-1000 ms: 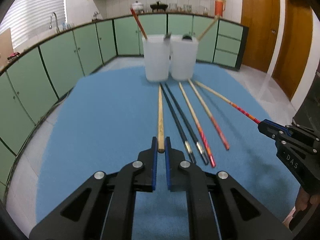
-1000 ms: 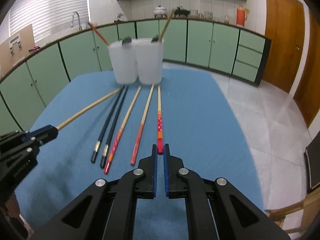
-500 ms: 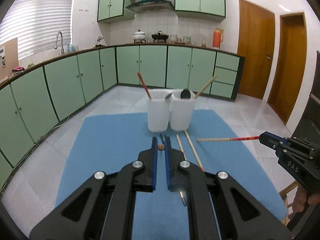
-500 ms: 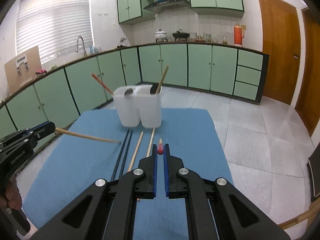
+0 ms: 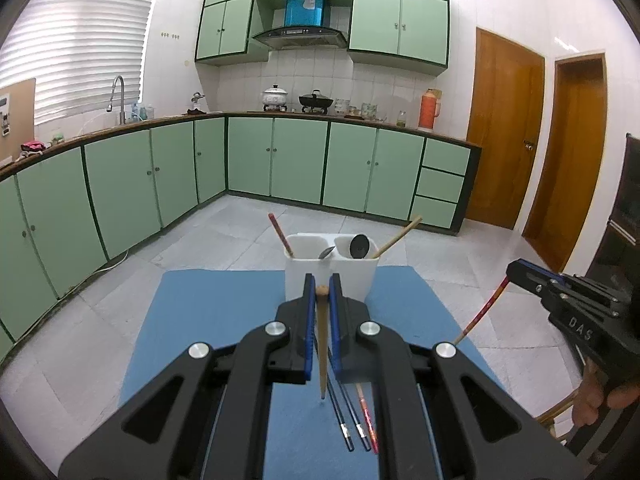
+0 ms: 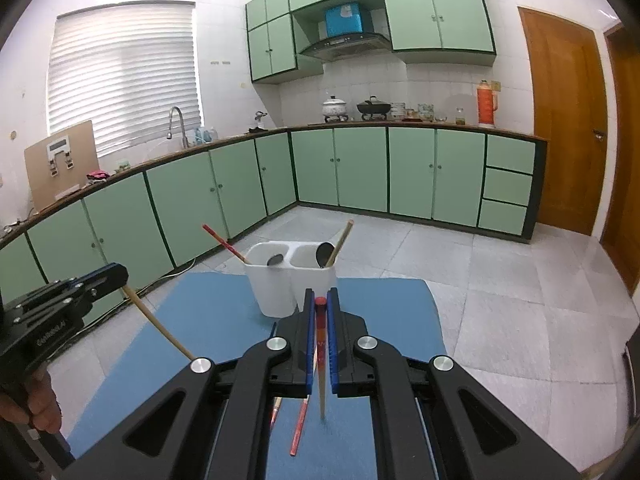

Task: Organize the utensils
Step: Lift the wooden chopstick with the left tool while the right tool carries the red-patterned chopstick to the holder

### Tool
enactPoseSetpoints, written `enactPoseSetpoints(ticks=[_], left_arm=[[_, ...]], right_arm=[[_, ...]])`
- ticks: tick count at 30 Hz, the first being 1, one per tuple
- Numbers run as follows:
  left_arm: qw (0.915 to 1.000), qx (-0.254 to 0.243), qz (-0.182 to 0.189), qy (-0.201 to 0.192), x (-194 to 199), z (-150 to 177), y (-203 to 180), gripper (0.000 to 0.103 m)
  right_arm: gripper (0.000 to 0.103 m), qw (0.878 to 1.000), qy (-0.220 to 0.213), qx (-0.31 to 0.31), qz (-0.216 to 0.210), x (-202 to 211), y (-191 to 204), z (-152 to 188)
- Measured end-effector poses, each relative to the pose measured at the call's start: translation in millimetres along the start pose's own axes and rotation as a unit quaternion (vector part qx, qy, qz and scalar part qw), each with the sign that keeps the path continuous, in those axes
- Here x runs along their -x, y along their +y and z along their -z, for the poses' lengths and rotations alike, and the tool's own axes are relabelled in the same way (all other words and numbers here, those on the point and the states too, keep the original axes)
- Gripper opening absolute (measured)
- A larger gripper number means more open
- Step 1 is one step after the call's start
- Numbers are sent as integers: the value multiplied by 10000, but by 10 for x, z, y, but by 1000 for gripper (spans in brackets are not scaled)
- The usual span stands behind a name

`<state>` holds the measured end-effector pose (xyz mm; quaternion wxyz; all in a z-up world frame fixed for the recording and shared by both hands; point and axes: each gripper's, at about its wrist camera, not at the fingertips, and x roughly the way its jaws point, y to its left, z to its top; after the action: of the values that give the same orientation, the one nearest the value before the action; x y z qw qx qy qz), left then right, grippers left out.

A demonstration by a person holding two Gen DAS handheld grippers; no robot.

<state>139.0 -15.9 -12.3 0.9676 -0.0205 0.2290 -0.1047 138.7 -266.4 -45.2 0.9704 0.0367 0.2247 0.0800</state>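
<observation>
Each gripper is matte black plastic with cut-out windows in its arms, 4 silver round screws, and 2 blue-padded fingers (image 5: 308, 320). The right gripper (image 5: 516, 270) bears pale "DAS" lettering; bare skin shows on the hand (image 5: 600, 398) gripping it.

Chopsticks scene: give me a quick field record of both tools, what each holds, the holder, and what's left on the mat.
left tool: shut on plain wooden chopstick, tip hanging down over the mat
right tool: shut on red-topped chopstick, tip hanging down
holder: white, two compartments, upright at the far end of the blue mat
holder contents: one chopstick and one spoon in each compartment
left on mat: two black chopsticks, red-patterned chopsticks; exact count hidden by tools
</observation>
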Motion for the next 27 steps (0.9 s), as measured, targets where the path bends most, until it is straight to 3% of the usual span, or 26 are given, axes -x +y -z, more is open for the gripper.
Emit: enactPoseSetpoints(ticks=[10,27], left_arm=[[9992,52,84,-380,120,-257,19,6],[9914,259,106,-1277,53,-988,-41,6]], right_arm=[[6,9995,-248,125,-128,60,41,-206],[6,9934,-1076,60,-383,-36,168,-1015]])
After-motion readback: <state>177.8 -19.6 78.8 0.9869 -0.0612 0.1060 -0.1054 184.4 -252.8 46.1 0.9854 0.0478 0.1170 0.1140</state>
